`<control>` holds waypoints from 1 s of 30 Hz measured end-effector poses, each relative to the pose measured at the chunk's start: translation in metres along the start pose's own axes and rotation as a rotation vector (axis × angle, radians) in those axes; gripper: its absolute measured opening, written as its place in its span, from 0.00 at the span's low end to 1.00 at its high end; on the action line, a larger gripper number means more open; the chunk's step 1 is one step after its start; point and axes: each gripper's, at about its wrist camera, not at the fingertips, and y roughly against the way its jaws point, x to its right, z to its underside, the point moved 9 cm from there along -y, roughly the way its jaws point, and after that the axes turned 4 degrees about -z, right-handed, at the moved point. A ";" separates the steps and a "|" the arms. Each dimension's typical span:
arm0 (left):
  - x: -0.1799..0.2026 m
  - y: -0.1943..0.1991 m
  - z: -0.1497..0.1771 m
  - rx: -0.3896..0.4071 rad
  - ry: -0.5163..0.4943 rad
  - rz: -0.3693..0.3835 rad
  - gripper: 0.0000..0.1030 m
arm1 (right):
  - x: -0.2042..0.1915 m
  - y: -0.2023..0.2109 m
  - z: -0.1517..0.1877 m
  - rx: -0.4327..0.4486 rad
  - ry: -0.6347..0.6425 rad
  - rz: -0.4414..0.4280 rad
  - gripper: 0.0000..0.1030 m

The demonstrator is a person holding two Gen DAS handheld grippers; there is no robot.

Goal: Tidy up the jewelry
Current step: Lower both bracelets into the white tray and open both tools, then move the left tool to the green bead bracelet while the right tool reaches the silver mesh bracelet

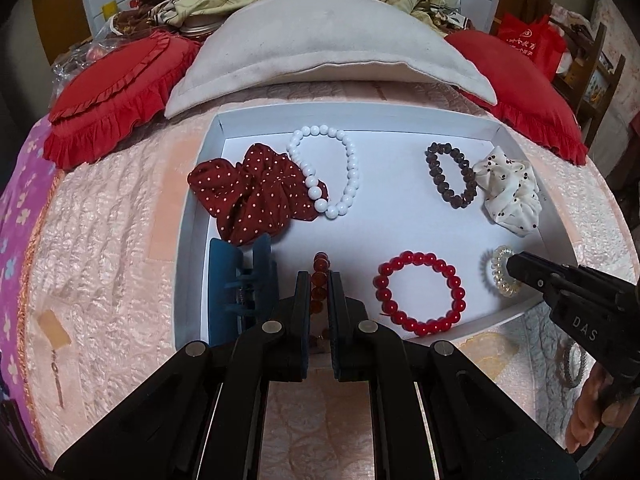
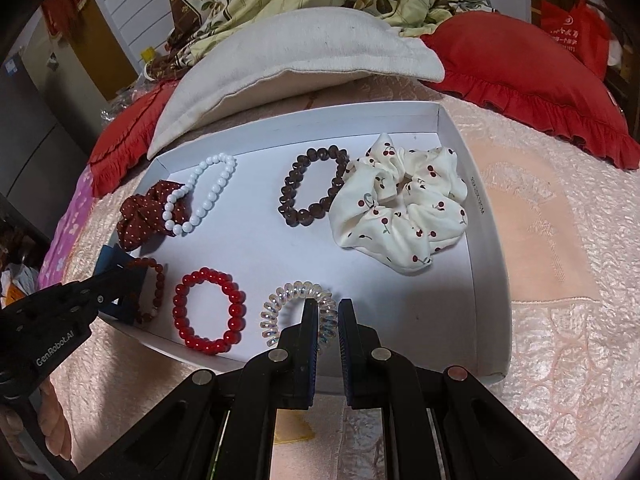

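Note:
A white tray [image 1: 192, 216] on the bed holds several accessories. My left gripper [image 1: 319, 280] is shut on a dark amber bead bracelet [image 1: 320, 264] at the tray's near left, beside a blue claw clip [image 1: 232, 280]. My right gripper [image 2: 328, 306] has its jaws narrowly apart around the rim of a clear spiral hair tie [image 2: 280, 300] at the tray's near edge. A red bead bracelet [image 1: 420, 292], white bead bracelet [image 1: 340, 168], brown bead bracelet [image 1: 452, 176], dark red dotted scrunchie [image 1: 248, 192] and white cherry scrunchie [image 2: 400, 208] lie in the tray.
A grey pillow [image 1: 328, 44] and two red frilled cushions [image 1: 116, 96] lie behind the tray. A pink quilted bedspread [image 1: 100, 260] surrounds it. A small dark ring [image 1: 572, 364] lies on the bed to the tray's right.

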 end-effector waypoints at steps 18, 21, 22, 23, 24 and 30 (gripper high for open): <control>0.004 0.110 0.034 0.156 -0.003 -0.033 0.29 | -0.006 0.057 0.011 0.063 0.005 -0.004 0.23; 0.003 0.132 0.049 0.184 0.005 -0.055 0.34 | -0.012 0.083 0.026 0.096 0.015 -0.014 0.32; 0.002 0.138 0.056 0.192 0.012 -0.064 0.35 | -0.013 0.091 0.034 0.100 0.021 -0.012 0.32; 0.001 0.144 0.063 0.195 0.022 -0.072 0.35 | -0.014 0.098 0.042 0.103 0.024 -0.011 0.32; 0.001 0.148 0.070 0.193 0.030 -0.076 0.35 | -0.015 0.104 0.050 0.106 0.024 -0.014 0.32; -0.002 0.166 0.114 0.156 0.097 -0.097 0.35 | -0.015 0.133 0.105 0.111 0.023 0.019 0.33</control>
